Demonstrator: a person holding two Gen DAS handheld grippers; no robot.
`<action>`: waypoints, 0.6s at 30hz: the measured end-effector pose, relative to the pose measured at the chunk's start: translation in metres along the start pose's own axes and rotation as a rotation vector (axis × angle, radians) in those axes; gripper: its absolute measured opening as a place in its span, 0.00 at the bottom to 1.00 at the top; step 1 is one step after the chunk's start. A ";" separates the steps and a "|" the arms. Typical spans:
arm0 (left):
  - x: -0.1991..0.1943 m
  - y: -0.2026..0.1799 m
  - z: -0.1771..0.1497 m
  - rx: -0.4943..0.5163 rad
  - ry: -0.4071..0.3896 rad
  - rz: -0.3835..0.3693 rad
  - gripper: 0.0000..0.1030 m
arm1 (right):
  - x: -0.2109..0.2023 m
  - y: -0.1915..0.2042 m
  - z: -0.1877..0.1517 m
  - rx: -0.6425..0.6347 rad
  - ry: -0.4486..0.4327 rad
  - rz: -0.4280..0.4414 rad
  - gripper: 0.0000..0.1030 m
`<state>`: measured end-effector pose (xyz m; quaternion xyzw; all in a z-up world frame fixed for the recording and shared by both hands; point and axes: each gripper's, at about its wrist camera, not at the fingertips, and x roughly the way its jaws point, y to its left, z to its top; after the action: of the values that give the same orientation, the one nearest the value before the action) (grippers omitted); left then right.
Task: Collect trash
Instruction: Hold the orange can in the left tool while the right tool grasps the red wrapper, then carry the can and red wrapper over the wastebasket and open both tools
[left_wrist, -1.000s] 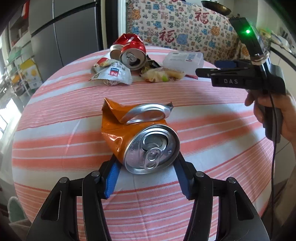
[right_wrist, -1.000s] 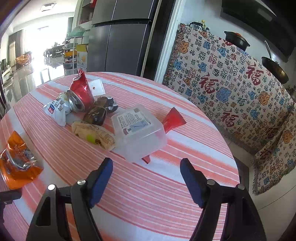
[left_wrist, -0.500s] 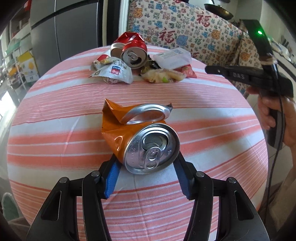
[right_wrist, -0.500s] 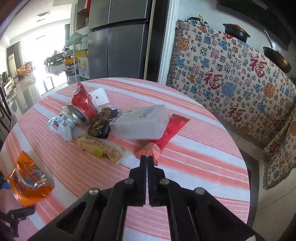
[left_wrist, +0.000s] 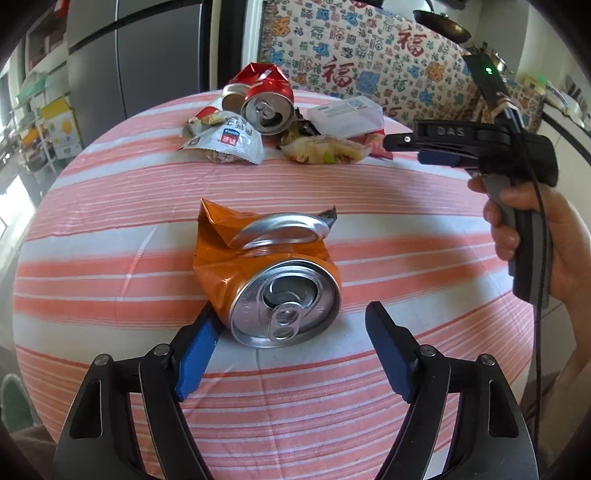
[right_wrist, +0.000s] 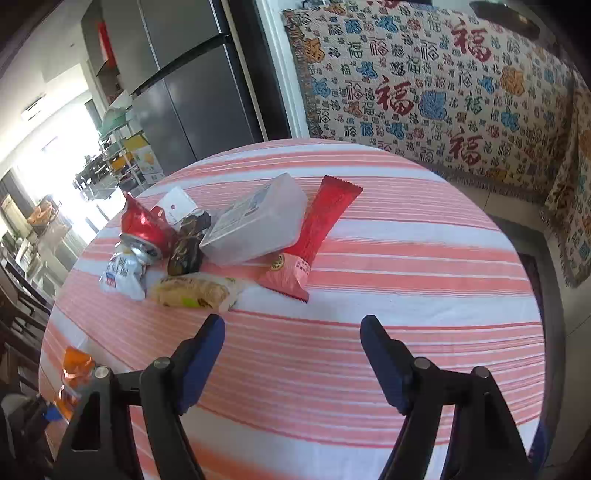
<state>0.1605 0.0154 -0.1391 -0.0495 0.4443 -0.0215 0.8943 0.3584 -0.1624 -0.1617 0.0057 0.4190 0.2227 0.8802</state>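
While the left gripper (left_wrist: 288, 325) was opening, its right pad clear of the crushed orange can (left_wrist: 273, 284) on the striped tablecloth (left_wrist: 110, 258), the right gripper (right_wrist: 291, 332) was opening empty over bare cloth short of the red wrapper (right_wrist: 314, 236)

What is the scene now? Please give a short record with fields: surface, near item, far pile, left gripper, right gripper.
surface: round table with striped cloth
near item: crushed orange can, lying on its side
far pile: crushed red can, white wrapper, clear plastic box, red packet
left gripper: jaws opening, orange can between them, right pad clear of it
right gripper: jaws opening, nothing between them
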 end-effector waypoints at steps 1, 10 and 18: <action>0.000 0.000 0.000 0.003 0.000 0.001 0.78 | 0.008 0.002 0.004 0.004 0.004 -0.005 0.68; 0.001 0.018 0.008 -0.054 0.026 -0.044 0.78 | 0.038 0.010 0.018 -0.038 0.083 -0.084 0.34; -0.008 0.030 0.010 -0.049 0.036 -0.134 0.91 | -0.041 -0.005 -0.049 -0.138 0.251 -0.107 0.36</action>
<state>0.1631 0.0462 -0.1297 -0.1003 0.4566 -0.0713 0.8811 0.3016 -0.1921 -0.1642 -0.1047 0.5090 0.2028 0.8299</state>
